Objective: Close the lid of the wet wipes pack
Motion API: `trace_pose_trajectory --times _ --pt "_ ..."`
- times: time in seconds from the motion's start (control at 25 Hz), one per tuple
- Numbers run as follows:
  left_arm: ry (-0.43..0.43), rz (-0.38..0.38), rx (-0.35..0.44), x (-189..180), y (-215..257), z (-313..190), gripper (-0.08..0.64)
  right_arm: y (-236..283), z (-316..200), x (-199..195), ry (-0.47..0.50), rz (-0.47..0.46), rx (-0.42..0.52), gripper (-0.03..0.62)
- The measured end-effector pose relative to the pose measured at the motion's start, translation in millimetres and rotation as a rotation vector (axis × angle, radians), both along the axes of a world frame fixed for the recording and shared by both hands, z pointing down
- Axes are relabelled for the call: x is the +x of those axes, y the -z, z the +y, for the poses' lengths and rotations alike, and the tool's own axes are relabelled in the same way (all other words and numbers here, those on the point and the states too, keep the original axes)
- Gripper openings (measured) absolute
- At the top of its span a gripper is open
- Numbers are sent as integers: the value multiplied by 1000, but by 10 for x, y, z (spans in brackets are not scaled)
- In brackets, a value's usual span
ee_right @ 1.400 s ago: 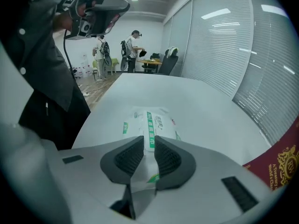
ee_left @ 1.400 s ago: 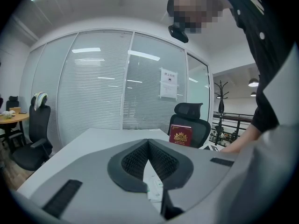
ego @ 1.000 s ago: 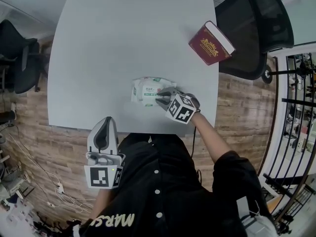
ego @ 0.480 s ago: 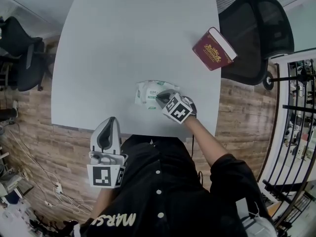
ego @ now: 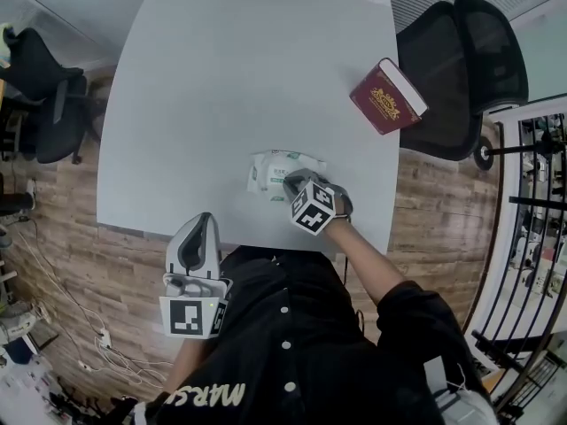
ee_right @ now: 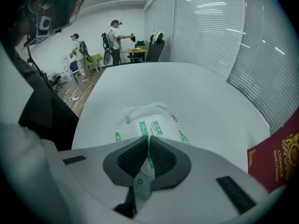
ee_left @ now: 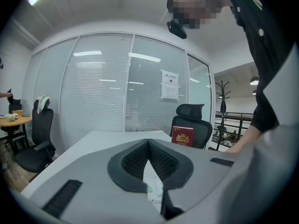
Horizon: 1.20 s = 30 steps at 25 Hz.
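So the right gripper (ee_right: pixel 148 140) had its jaws pressed together on a thin white flap (ee_right: pixel 140 183) with green print. I took that for the lid of the wet wipes pack (ee_right: pixel 150 117), with the tab end poking back behind the pads. The pack itself lay flat on the white table (ego: pixel 221 78), near the edge closest to the person and right under that gripper (ego: pixel 289 183).

The left gripper (ego: pixel 204 221) was also closed, with nothing in it, and hung off the table edge well apart from the pack.

My read: this was the grab-the-lid step, lid not down yet. The next move probably called for folding the flap over the opening and pressing it flat, maybe with the left steadying the pack. A red book (ego: pixel 387 96) sat off by the far corner, out of the way.
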<state>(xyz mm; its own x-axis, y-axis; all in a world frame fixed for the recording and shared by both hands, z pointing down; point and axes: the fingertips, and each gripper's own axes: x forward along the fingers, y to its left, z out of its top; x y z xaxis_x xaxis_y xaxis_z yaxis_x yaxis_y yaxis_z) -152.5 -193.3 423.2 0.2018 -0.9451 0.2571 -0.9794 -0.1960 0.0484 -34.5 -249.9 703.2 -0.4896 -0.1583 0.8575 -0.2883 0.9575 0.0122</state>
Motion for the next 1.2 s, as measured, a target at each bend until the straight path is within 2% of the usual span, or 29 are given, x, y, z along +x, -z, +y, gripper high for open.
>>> trace_pose_trajectory --times 0.2,0.48,0.6,0.8,0.96,1.2 --pt "-6 2 15 5 26 -27 6 -20 1 -15 13 48 61 38" --pt "-31 2 51 35 111 -92 6 38 -5 -2 -1 42 61 38" --pt "-50 7 79 73 161 -147 6 284 -73 29 -62 -41 68 38" --pt "-89 8 98 161 200 -249 6 984 -288 175 -229 -256 64 37" --pt "-113 35 120 239 284 -355 6 1583 -430 398 -341 -390 128 35" --pt "-140 25 159 236 353 -464 6 2271 -493 775 -471 -540 244 35"
